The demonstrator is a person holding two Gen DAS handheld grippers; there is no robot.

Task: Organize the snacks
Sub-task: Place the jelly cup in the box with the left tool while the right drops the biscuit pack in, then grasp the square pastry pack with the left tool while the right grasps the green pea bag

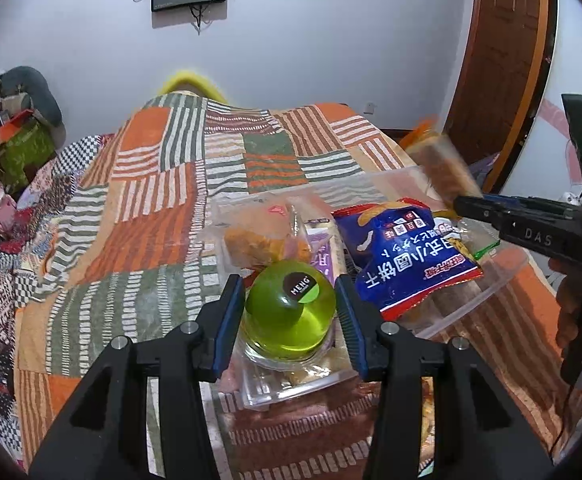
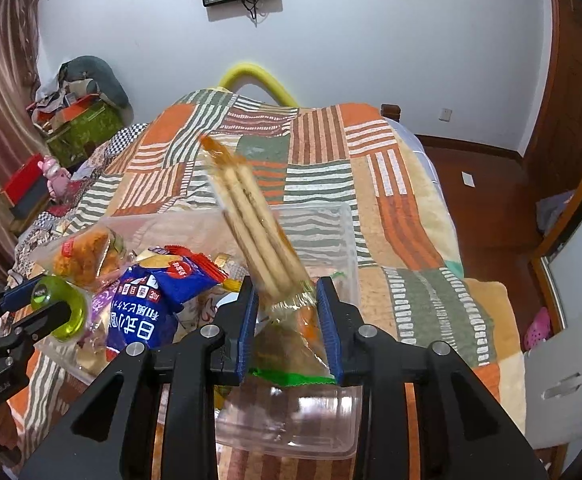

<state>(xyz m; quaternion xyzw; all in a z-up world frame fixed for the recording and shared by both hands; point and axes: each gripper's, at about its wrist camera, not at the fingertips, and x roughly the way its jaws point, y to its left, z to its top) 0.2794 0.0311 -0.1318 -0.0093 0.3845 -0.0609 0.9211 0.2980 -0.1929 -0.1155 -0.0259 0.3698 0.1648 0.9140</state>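
Note:
My left gripper [image 1: 290,292] is shut on a green jelly cup [image 1: 291,312] with a dark lid label, held over the near left part of a clear plastic box [image 1: 503,280] on the bed. The cup also shows in the right wrist view [image 2: 61,308]. My right gripper [image 2: 287,292] is shut on a clear packet of biscuit sticks [image 2: 251,220], tilted up over the box [image 2: 345,240]; the packet is blurred in the left wrist view [image 1: 439,164]. In the box lie a blue biscuit bag [image 1: 407,256], an orange snack pack [image 1: 259,240] and a purple packet [image 1: 323,256].
The box sits on a patchwork blanket [image 1: 151,200] of orange, green and striped squares that covers the bed. A cluttered green box and pink toy [image 2: 57,176] stand at the far left by the wall. Wooden floor [image 2: 491,200] lies to the right.

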